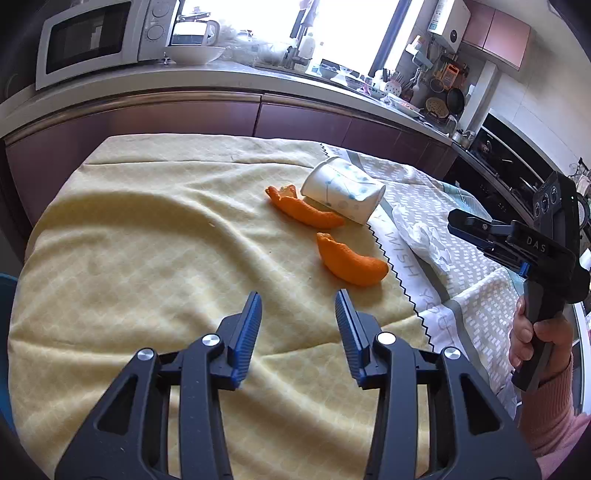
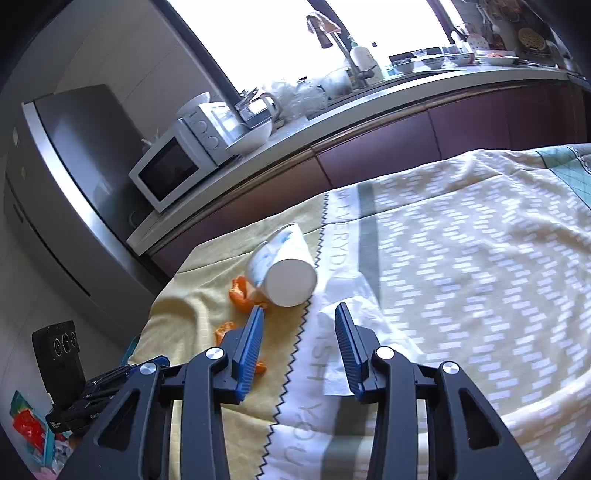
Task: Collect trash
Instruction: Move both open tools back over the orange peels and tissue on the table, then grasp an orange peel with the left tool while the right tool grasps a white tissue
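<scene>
A tipped paper cup (image 1: pixel 341 194), two orange peels (image 1: pixel 351 260) and a crumpled tissue (image 2: pixel 345 295) are strewn on a yellow cloth (image 1: pixel 147 240) (kitchen counter (image 1: pixel 221 79) behind). The left gripper (image 1: pixel 298 321) and right gripper (image 2: pixel 300 332) are held wide and empty, peel just ahead of the left, tissue between the right's fingers.

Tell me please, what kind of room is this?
Most likely a home kitchen. A microwave stands on a long countertop, there is a sink tap by the window, and pans and utensils hang on the far wall.
</scene>
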